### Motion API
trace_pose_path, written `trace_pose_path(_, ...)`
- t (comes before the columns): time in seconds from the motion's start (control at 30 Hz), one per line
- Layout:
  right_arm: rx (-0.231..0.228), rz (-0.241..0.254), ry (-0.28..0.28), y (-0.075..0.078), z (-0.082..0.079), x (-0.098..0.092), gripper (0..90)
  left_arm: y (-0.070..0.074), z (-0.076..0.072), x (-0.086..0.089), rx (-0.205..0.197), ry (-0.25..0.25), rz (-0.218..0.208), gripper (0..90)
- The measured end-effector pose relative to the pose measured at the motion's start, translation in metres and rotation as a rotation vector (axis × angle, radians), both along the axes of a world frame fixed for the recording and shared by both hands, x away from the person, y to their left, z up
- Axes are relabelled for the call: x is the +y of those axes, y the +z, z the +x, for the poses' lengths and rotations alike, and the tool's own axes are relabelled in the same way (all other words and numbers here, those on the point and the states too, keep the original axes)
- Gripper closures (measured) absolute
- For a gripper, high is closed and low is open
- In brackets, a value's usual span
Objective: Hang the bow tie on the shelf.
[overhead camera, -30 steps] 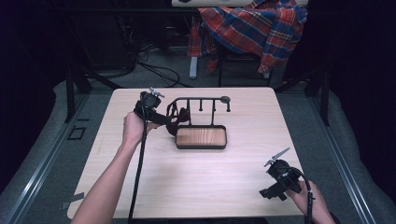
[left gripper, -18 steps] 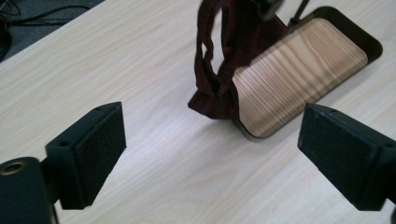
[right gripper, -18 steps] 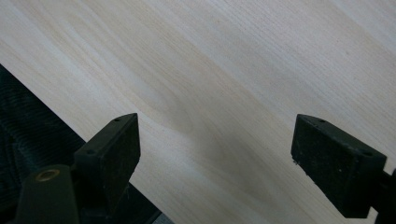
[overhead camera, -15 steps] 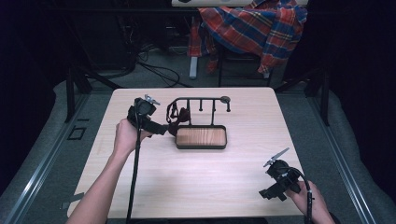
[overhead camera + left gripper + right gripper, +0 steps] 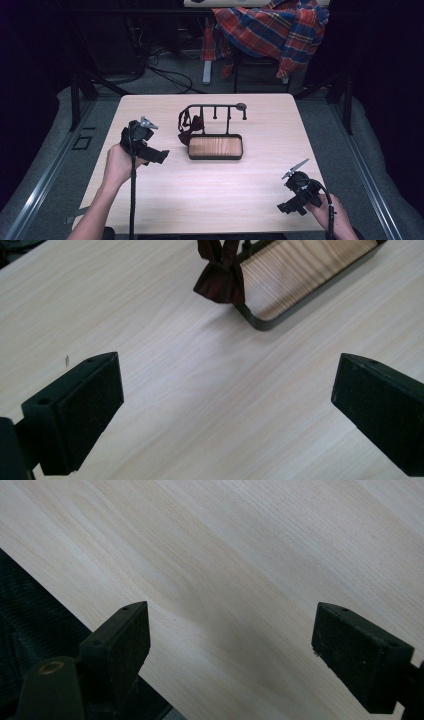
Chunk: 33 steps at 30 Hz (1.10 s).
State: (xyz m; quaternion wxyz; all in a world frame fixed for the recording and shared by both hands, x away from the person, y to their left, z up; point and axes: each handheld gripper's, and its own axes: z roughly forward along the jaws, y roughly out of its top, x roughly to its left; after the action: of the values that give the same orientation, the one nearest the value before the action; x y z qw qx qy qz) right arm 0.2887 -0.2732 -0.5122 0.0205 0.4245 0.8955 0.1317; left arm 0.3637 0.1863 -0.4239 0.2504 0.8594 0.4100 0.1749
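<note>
Hanging on the left end of the black rack (image 5: 216, 108), up and a bit right of the wide, empty left gripper (image 5: 227, 405), the dark red cloth (image 5: 220, 275), with the right gripper (image 5: 230, 650) also wide, far off.

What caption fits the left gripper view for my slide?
Open left hand-held gripper over the table, facing a dark red cloth hanging beside the wooden tray.
</note>
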Motion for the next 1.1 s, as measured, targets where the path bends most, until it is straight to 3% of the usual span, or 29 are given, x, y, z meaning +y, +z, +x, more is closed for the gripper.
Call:
trace_pose_path(0.5, -0.006, 0.022, -0.014, -0.001, -0.001, -0.001, 15.5, -0.033, -0.037, 0.023, 0.086, 0.014, 0.041, 0.2)
trace_pose_path(0.83, -0.005, 0.002, 0.0, 0.0, 0.0, -0.001, 15.5, -0.055, -0.055, 0.033, 0.156, 0.019, 0.023, 0.2)
trace_pose_path(0.9, -0.005, -0.003, 0.003, 0.001, 0.0, 0.0, 15.5, -0.061, -0.057, 0.034, 0.175, 0.022, 0.008, 0.3)
trace_pose_path(0.93, -0.002, 0.001, -0.001, 0.001, 0.0, 0.0, 15.5, -0.068, -0.059, 0.037, 0.203, 0.023, -0.031, 0.3)
trace_pose_path(0.97, -0.002, 0.001, -0.001, 0.001, 0.0, 0.0, 15.5, -0.068, -0.059, 0.037, 0.203, 0.023, -0.031, 0.3)
trace_pose_path(1.07, -0.003, 0.001, 0.009, 0.001, 0.0, 0.0, 15.5, -0.075, -0.058, 0.04, 0.229, 0.035, -0.147, 0.3)
trace_pose_path(1.1, 0.0, 0.012, 0.004, 0.001, -0.001, 0.001, 15.5, -0.075, -0.057, 0.039, 0.225, 0.033, -0.143, 0.3)
